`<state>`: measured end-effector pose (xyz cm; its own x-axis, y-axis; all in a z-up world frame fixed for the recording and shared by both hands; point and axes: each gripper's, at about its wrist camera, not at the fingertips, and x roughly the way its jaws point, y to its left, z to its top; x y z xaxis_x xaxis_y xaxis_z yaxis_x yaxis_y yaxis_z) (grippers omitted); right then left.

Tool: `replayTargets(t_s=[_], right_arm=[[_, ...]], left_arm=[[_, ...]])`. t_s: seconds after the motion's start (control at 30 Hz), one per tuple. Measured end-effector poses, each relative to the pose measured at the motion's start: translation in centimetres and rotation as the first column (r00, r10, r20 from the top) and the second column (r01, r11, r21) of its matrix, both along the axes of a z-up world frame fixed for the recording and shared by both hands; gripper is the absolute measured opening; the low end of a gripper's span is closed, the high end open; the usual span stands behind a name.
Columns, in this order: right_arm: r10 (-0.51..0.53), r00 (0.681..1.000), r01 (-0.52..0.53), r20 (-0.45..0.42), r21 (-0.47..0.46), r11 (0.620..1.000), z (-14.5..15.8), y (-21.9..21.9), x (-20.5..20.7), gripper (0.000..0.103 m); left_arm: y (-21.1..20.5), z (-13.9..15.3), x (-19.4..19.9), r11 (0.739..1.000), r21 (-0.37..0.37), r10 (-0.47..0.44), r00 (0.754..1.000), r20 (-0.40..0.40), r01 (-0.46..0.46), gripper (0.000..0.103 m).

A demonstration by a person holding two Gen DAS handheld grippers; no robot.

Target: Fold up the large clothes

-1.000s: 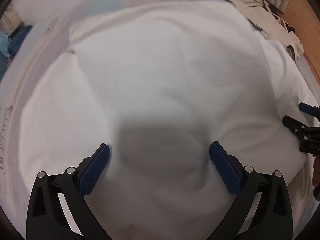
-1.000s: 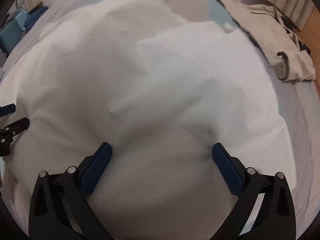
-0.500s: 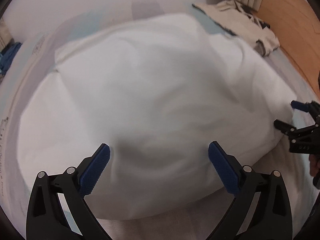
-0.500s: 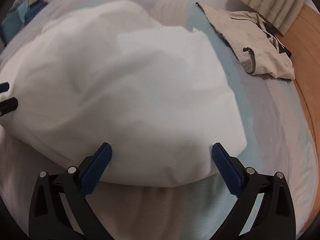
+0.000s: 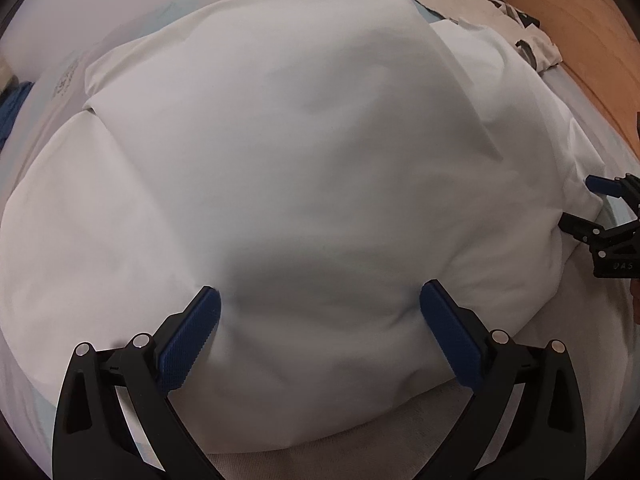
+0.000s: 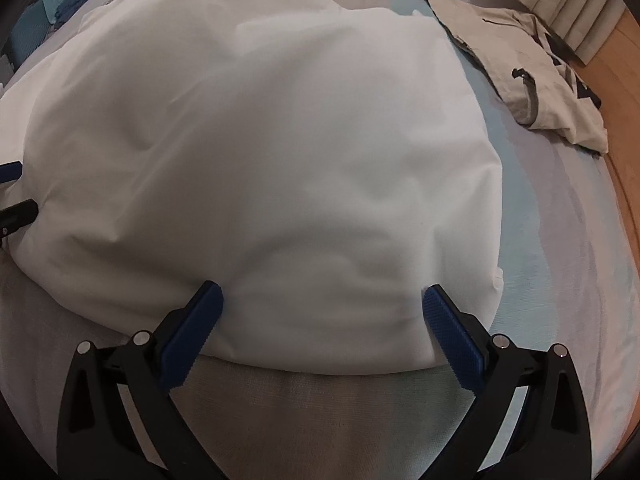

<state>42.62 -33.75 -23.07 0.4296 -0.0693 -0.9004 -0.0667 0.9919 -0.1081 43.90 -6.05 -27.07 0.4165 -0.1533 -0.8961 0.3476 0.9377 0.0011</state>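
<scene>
One big white garment (image 5: 304,168) on one bed (image 6: 560,248), one beige jacket (image 6: 532,68) beside it, two grippers, left gripper (image 5: 320,320) and right gripper (image 6: 322,316), each with two blue pads

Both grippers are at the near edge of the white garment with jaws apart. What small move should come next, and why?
Probably shut both on the hem. The left gripper and right gripper each stand open, with the near edge of the white garment bulging between the jaws, so neither has a hold yet. The cloth lies puffed on the bed, not flat, so a fold needs a grip first.
</scene>
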Motion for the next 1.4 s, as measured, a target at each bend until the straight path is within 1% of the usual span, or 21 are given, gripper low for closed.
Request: replayTargets(t_s=[0.23,0.37,0.43,0.47,0.53,0.6,0.67,0.73,0.8,0.93,1.0,1.1,1.27,1.37,1.4], right_arm=[[-0.01,1.0,0.01,-0.009,0.003,1.0,0.0,0.2,0.2,0.096],[-0.038,0.999,0.038,-0.005,-0.017,0.999,1.2,0.3,0.2,0.096],[-0.08,0.997,0.08,0.025,-0.028,0.996,2.3,0.4,-0.4,0.096],[-0.108,0.993,0.108,0.038,-0.011,0.994,3.0,0.3,-0.8,0.096],[-0.171,0.985,0.169,0.03,0.043,0.985,3.7,-0.1,-1.5,0.096],[-0.238,0.971,0.236,0.013,0.08,0.968,4.1,-0.5,-2.2,0.096],[-0.303,0.953,0.302,-0.017,0.132,0.944,4.0,-1.1,-2.8,0.096],[-0.362,0.93,0.366,-0.057,0.171,0.915,3.5,-1.7,-3.2,0.096],[-0.392,0.917,0.399,-0.076,0.191,0.897,3.0,-2.2,-3.4,0.096],[-0.421,0.902,0.432,-0.096,0.26,0.864,1.9,-2.8,-3.5,0.096],[-0.438,0.895,0.443,-0.085,0.286,0.85,1.8,-3.0,-3.3,0.096],[-0.453,0.888,0.451,-0.071,0.314,0.835,1.7,-3.1,-2.6,0.096],[-0.49,0.871,0.469,-0.046,0.375,0.799,2.1,-3.7,-0.7,0.096],[-0.518,0.853,0.494,-0.066,0.423,0.76,1.8,-4.1,-0.1,0.096],[-0.522,0.85,0.498,-0.071,0.432,0.752,1.5,-4.3,-0.1,0.097]], left_arm=[[-0.7,-0.4,0.4,0.999,0.034,0.002,1.0,0.005,-0.002,0.099],[-0.6,-0.2,0.5,0.999,0.031,0.015,1.0,0.002,-0.015,0.099],[-0.7,0.7,0.6,0.999,0.035,0.025,1.0,0.003,-0.025,0.098],[-0.9,1.5,0.5,0.999,0.042,0.023,0.999,0.025,-0.024,0.097],[-1.1,3.0,0.4,0.999,0.034,0.021,0.998,0.063,-0.023,0.097],[-1.1,3.7,1.1,0.999,0.011,0.045,0.997,0.059,-0.046,0.097],[-1.3,3.7,2.1,0.998,0.002,0.064,0.997,0.048,-0.065,0.097],[-1.1,3.4,2.7,0.997,0.003,0.071,0.997,0.037,-0.071,0.097],[-1.3,3.0,2.8,0.997,0.011,0.072,0.997,0.035,-0.073,0.098],[-0.3,2.3,2.1,0.992,-0.017,0.122,0.993,0.001,-0.122,0.098],[0.1,2.1,1.5,0.99,-0.021,0.138,0.99,-0.006,-0.138,0.098],[-0.6,2.5,1.6,0.992,-0.01,0.126,0.992,0.018,-0.126,0.097],[-2.5,2.8,4.9,0.993,-0.012,0.118,0.993,0.029,-0.117,0.097],[-3.4,2.9,7.1,0.99,-0.02,0.138,0.99,0.025,-0.137,0.097],[-3.7,3.0,7.7,0.989,-0.024,0.146,0.989,0.024,-0.145,0.097]])
